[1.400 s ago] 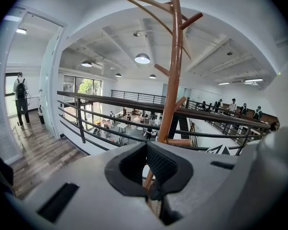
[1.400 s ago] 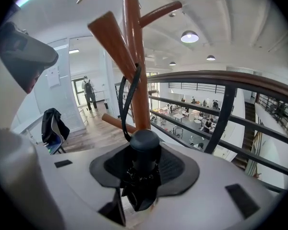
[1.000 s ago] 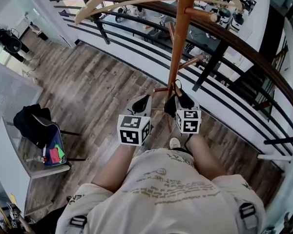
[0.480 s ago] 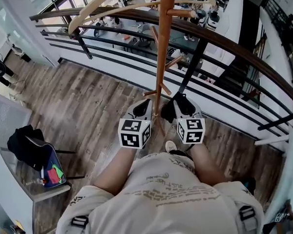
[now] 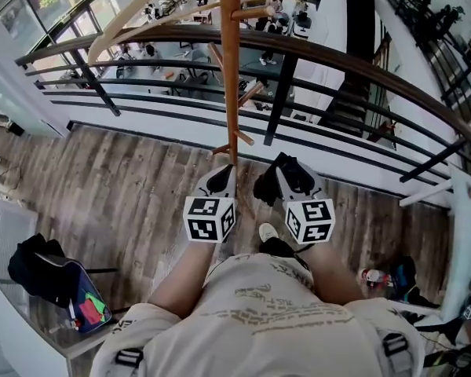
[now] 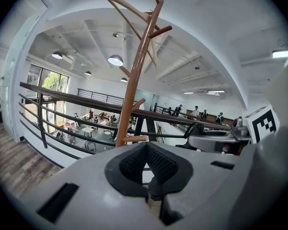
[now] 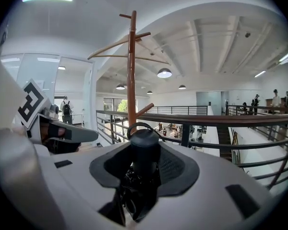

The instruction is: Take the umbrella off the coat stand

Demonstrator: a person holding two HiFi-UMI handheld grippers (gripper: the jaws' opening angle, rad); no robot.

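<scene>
A: While only a dark lump is seen at the right gripper [image 5: 286, 171] in the head view, what is added by the right gripper view?
B: The umbrella [image 7: 144, 143] is shown there clamped between the jaws: black, folded, round capped handle, thin loop strap on top. It is held off the coat stand [image 7: 132, 71], which is seen apart behind it.
A: And the left gripper [image 6: 146, 147]?
B: Jaws are seen drawn together in the left gripper view, nothing between the ribbed black pads. The other gripper's marker cube [image 6: 261, 123] is caught at that view's right edge.
A: Surroundings?
B: The stand's pole is placed just ahead of both grippers, between them and the railing [image 5: 337, 57]; its lower pegs are angled out near the left gripper's tip. A lower storey with people is seen past the rails. A black bag [image 5: 31, 261] is noted far lower left, well apart.
A: Materials?
B: Stand: smooth reddish-brown wood, curved pale arms on top. Railing: dark rounded top rail, black bars. Underfoot, the floor [image 5: 125, 179] is laid in grey-brown wood-grain planks. Gripper shells: matte pale grey.
</scene>
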